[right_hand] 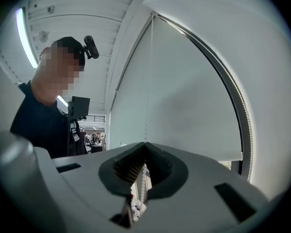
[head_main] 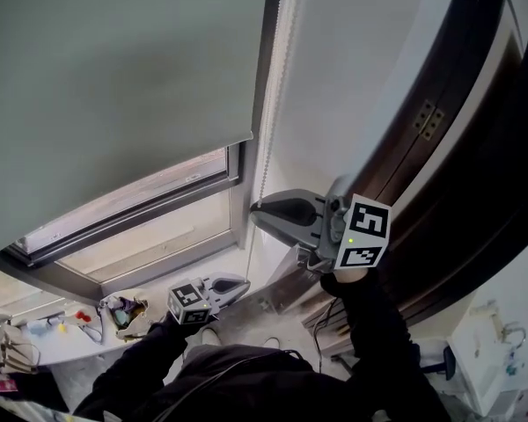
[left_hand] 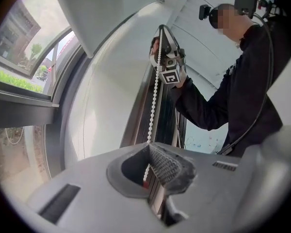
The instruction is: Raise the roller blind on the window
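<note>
One bead chain [left_hand: 154,96], clamped by left gripper [head_main: 243,282] and right gripper [head_main: 257,207].

All three views share the roller blind [head_main: 114,77]; gripper views look closely along their jaws.

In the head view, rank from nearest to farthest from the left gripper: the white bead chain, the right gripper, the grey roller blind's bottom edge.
1. White bead chain: clamped in the left gripper's shut jaws.
2. Right gripper: higher up, shut on the same chain.
3. Grey roller blind's bottom edge: higher still, upper left.
</note>
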A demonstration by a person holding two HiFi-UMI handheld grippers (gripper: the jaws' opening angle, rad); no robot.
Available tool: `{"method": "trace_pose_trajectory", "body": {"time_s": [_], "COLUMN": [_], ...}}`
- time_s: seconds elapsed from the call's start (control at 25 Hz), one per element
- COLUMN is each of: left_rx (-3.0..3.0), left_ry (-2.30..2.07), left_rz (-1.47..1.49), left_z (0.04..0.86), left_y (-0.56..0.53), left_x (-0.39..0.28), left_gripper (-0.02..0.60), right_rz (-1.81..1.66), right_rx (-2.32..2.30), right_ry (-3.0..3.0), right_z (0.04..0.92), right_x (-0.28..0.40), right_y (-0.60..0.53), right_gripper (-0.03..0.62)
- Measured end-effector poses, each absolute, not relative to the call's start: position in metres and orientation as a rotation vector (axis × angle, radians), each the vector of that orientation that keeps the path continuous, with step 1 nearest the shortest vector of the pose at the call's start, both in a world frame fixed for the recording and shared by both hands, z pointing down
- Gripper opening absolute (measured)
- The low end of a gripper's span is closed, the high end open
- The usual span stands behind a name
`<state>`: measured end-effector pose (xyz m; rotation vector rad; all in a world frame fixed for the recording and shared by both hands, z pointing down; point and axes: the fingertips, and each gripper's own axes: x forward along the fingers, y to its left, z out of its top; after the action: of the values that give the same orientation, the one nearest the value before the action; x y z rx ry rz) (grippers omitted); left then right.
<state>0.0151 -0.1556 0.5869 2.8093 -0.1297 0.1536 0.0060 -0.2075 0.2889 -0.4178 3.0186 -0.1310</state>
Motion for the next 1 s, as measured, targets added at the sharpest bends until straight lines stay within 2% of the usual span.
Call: {"method": "trace_pose_trajectory", "body": {"time_s": [0.28, 0.52, 0.72, 1.0], "left_rx": [2.849, 2.871, 2.975, 3.061], "left_ry": [-0.358, -0.526, -0.439, -0.224], "left_rz": [0.116, -0.138, -0.247, -0.337], "left_z": [0.580, 0.511, 0.435, 0.348], "left_y": [-0.184, -0.224, -0.229, -0.211], "left_x": [0.001, -0.036, -0.039, -0.019], "left_gripper": [0.021, 0.049, 0.059, 0.115], "right_rz": [0.029, 0.042, -0.038, -0.266], "right_rx": [-0.491, -0.547, -0.551, -0.496], "right_ry": [3.062, 3.039, 3.083, 3.172], "right_z": [0.290, 0.299, 0.340, 0.430], "right_x": [0.002, 0.010, 0.007, -0.015], "right_y": [-0.207, -0.212, -0.211, -0.196], "right_gripper": [0.008, 0.008, 0.008, 0.008]}}
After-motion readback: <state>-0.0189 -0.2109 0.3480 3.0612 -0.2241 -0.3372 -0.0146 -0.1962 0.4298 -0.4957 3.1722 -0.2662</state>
